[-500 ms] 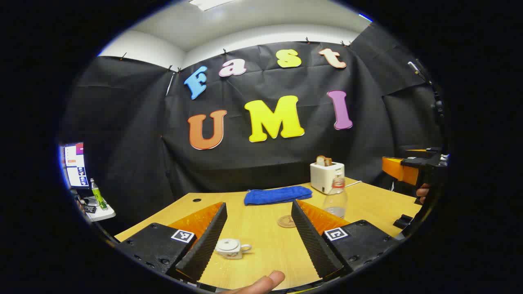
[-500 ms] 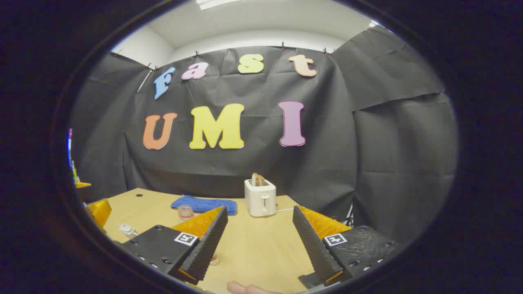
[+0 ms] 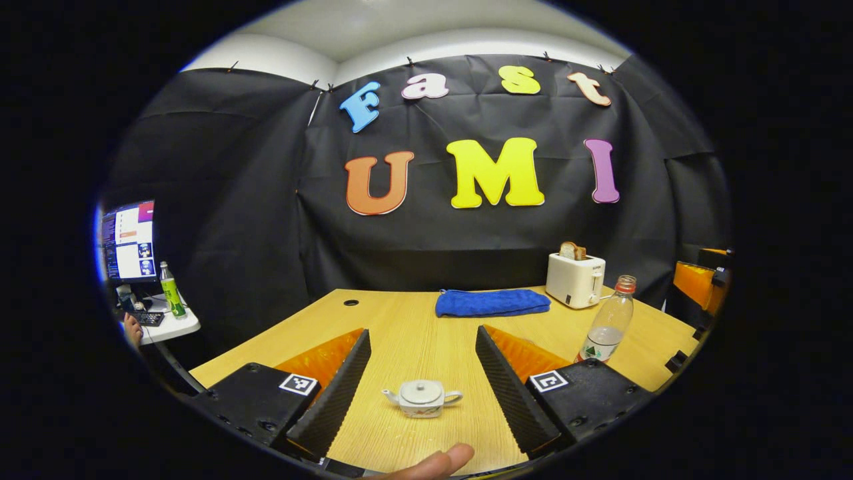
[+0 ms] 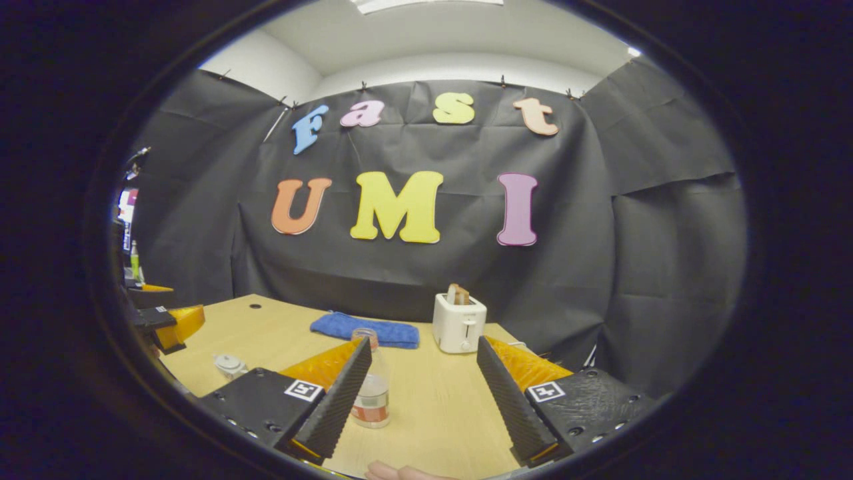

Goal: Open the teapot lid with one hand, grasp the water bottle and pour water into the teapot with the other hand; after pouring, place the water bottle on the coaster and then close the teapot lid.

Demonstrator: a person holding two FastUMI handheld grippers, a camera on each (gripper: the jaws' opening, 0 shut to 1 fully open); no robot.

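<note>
Approach stage: left claw [image 3: 421,373] gapes wide with the lidded teapot [image 3: 421,398] between its fingers ahead, right claw [image 4: 421,380] equally wide, water bottle [image 4: 372,381] apparently just inside its left finger; next, pinch the lid knob.

Both views are evenly lit from a ceiling lamp [image 4: 426,5]; edges are strongly bent by fisheye distortion, and shadows are soft.
</note>
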